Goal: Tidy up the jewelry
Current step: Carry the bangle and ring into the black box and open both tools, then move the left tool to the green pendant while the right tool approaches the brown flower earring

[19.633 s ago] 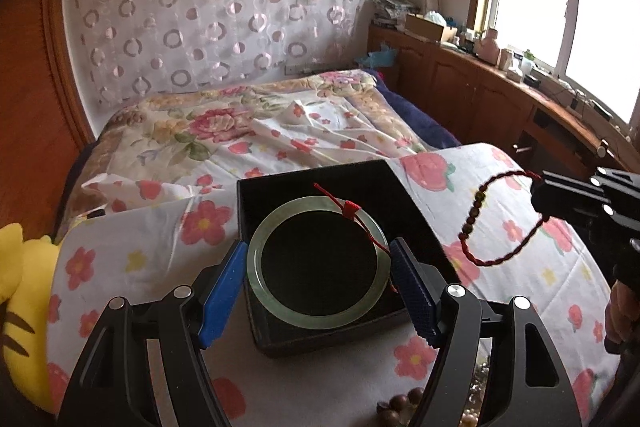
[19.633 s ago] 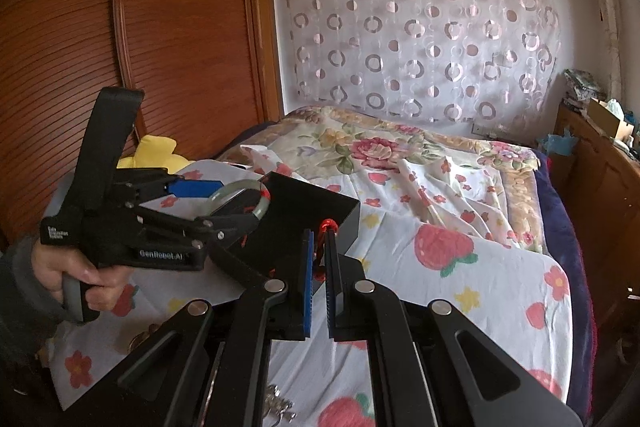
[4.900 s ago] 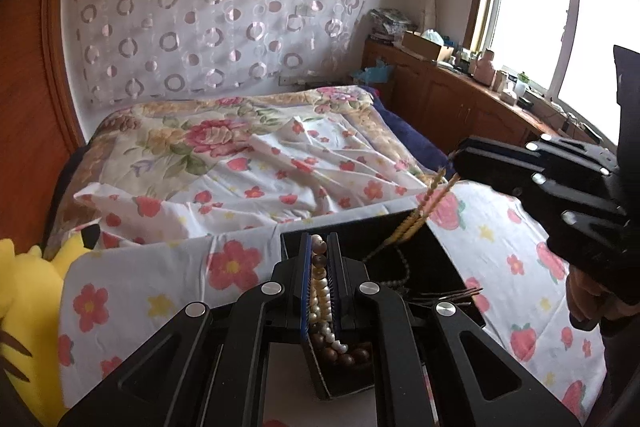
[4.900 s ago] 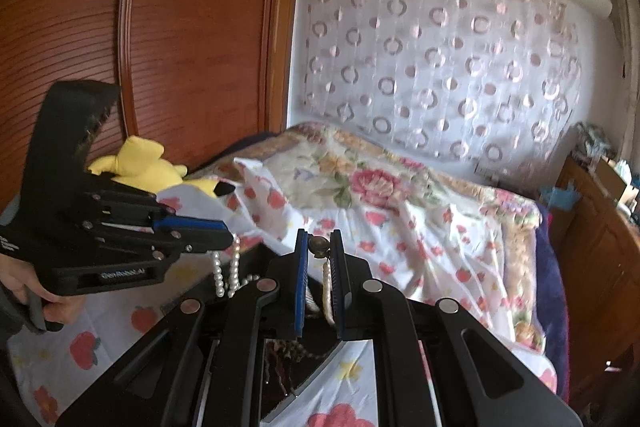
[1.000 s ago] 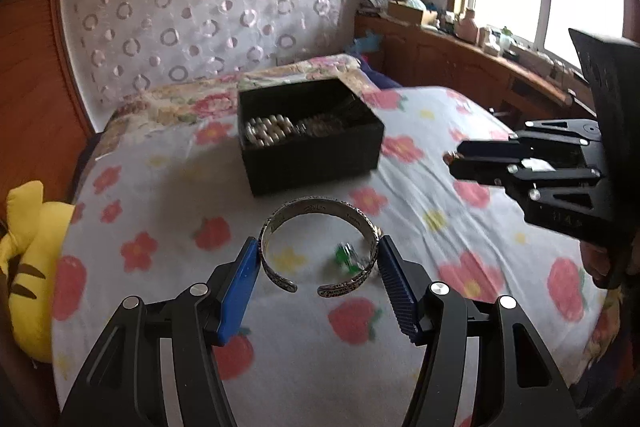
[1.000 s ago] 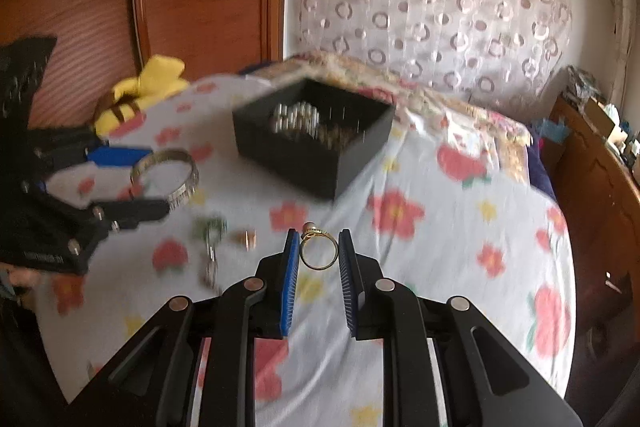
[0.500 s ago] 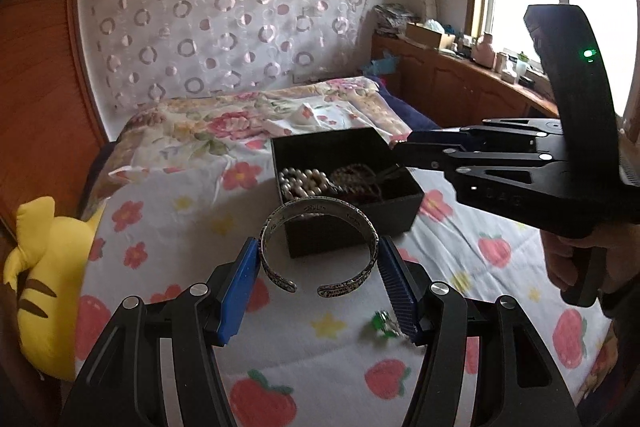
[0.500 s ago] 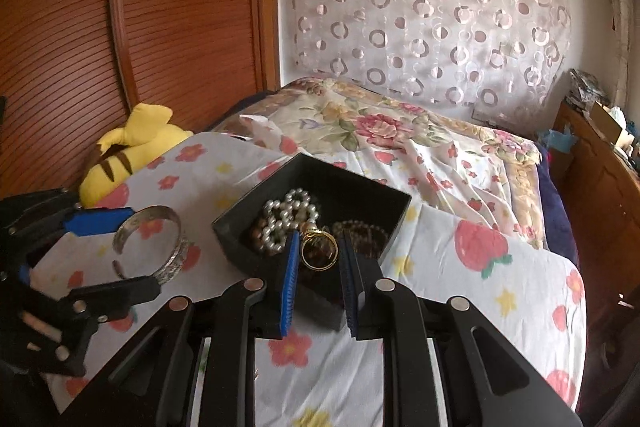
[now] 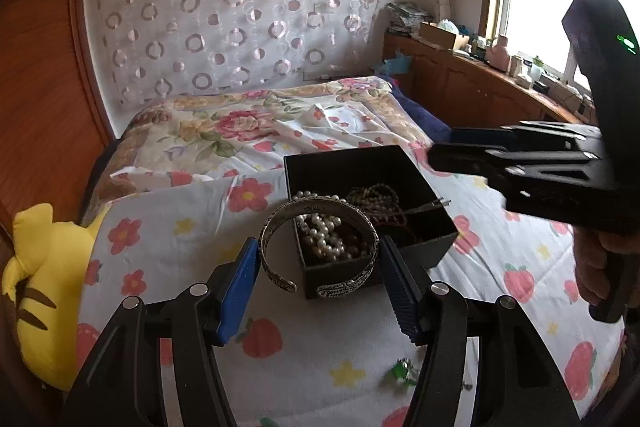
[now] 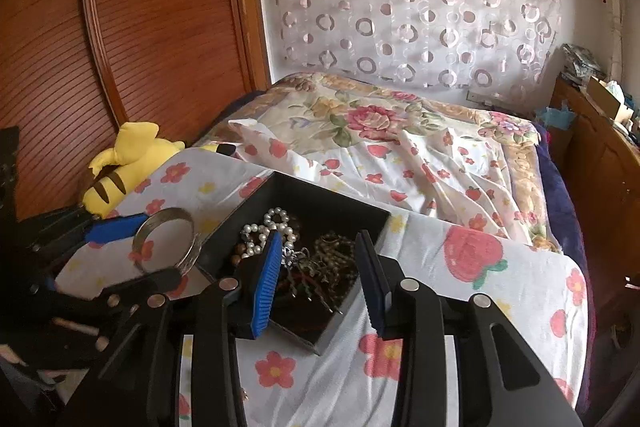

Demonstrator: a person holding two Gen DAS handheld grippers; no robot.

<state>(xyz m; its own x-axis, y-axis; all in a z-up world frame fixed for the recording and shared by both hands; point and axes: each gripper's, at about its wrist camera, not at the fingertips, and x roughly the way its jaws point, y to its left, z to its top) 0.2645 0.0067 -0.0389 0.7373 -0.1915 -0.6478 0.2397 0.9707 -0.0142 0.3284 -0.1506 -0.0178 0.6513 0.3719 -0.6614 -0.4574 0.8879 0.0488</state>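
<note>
My left gripper (image 9: 318,279) is shut on a silver cuff bracelet (image 9: 276,247) and holds it just in front of the near-left corner of a black jewelry box (image 9: 416,251). The box holds a pearl necklace (image 9: 324,235), brown beads and dark strands. My right gripper (image 10: 320,279) is open and empty above the box (image 10: 372,223). In the right wrist view the cuff (image 10: 166,247) shows at the left, between the left gripper's fingers. In the left wrist view the right gripper's body (image 9: 520,163) hangs over the box's right side.
The box sits on a white flowered sheet (image 9: 180,227) on a board at the bed's foot. A green jewel piece (image 9: 400,371) lies on the sheet near me. A yellow plush toy (image 9: 28,267) lies at the left edge. A wooden wardrobe stands left, cabinets right.
My right gripper has opened and the gold ring it held is gone from its fingers. My left gripper has moved the cuff closer to the box.
</note>
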